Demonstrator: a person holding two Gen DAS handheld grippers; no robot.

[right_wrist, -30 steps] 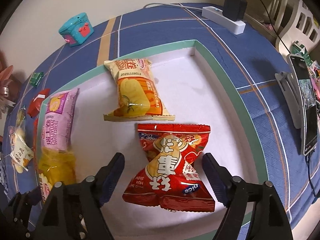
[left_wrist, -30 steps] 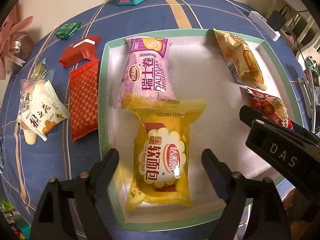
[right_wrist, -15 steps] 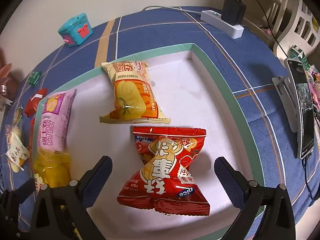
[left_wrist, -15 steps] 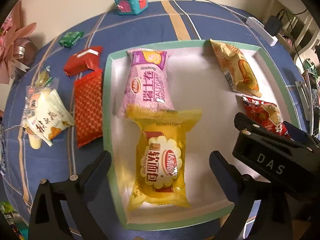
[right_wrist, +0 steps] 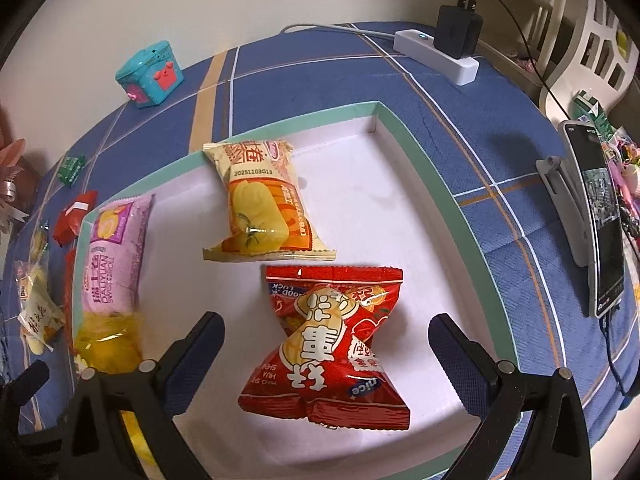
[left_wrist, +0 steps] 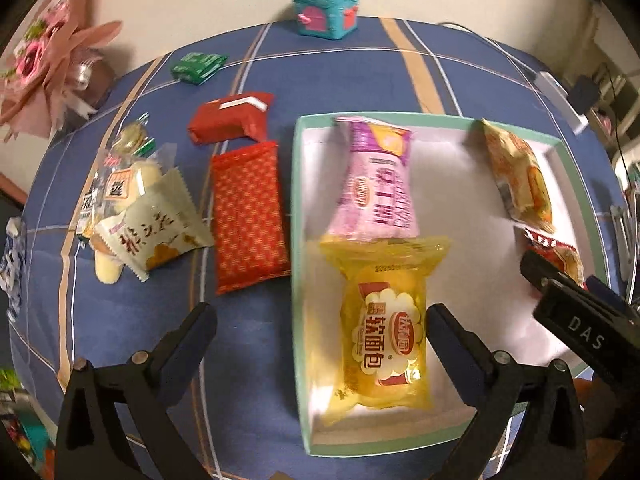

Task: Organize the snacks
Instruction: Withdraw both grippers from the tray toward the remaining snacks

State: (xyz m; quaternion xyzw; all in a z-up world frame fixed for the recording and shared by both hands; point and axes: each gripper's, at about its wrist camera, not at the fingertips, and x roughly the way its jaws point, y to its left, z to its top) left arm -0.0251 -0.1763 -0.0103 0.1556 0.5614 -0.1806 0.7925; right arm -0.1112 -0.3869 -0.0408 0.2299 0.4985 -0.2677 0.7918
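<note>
A white tray with a green rim (left_wrist: 298, 240) (right_wrist: 424, 168) holds a pink snack pack (left_wrist: 376, 184) (right_wrist: 114, 256), a yellow bread pack (left_wrist: 382, 340) (right_wrist: 108, 340), an orange-yellow pack (left_wrist: 520, 176) (right_wrist: 260, 208) and a red pack (right_wrist: 332, 344) (left_wrist: 554, 250). My left gripper (left_wrist: 320, 320) hangs open above the tray's left rim, with the yellow pack lying loose below it. Over the red pack my right gripper (right_wrist: 326, 332) stands open, its fingers (right_wrist: 196, 344) clear of the pack.
On the blue cloth left of the tray lie a red patterned pack (left_wrist: 248, 216), a folded red pack (left_wrist: 232, 118), pale packs (left_wrist: 148, 224) and a green packet (left_wrist: 198, 66). A teal box (left_wrist: 324, 10) stands at the back. A power strip (right_wrist: 436, 56) and a phone (right_wrist: 600, 216) are at the right.
Both grippers opened wider and let go of their packs. The left gripper rose and shifted left, so the tray now sits further right in its view. The right gripper hardly moved.
</note>
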